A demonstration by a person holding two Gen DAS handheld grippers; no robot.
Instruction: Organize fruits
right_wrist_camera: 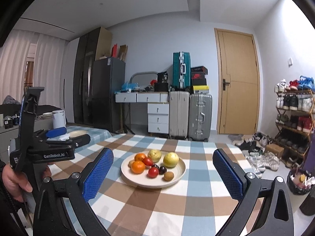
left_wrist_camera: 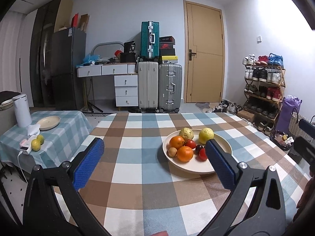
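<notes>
Two views, both looking across a checked worktop (left_wrist_camera: 149, 177) toward the far edge, with a lower side table (left_wrist_camera: 65, 129) draped in pale blue check at left of the frame.

Holding the left gripper (left_wrist_camera: 154, 142) low over the cloth, jaws spread wide, framing the near-left of the fruit plate (left_wrist_camera: 189, 169). Likely keeping clearance for something round. Holding the right gripper (right_wrist_camera: 163, 152) the same way, jaws spread and carrying nothing, aimed squarely at the plate.

Resting mid-worktop, right of centre in the left view: two oranges (left_wrist_camera: 184, 153), two yellow-green fruits (left_wrist_camera: 206, 135), red tomatoes (left_wrist_camera: 190, 143), dark plums and small brown ones, all heaped together unsorted. Lying apart on the side table, two more yellow-green fruits (left_wrist_camera: 38, 142), near a second plate (left_wrist_camera: 48, 122) with nothing on it and a white kettle (left_wrist_camera: 22, 110).

Fitting either gathering everything onto one plate or dividing the heap between two; impossible to tell which.

Reading "GenRobot.AI" (right_wrist_camera: 54, 155) on the left gripper's body, gripped by a hand (right_wrist_camera: 13, 179) at lower left of the right view. Making out "36" on a black box (left_wrist_camera: 132, 47) on the far desk; other labels too small.
</notes>
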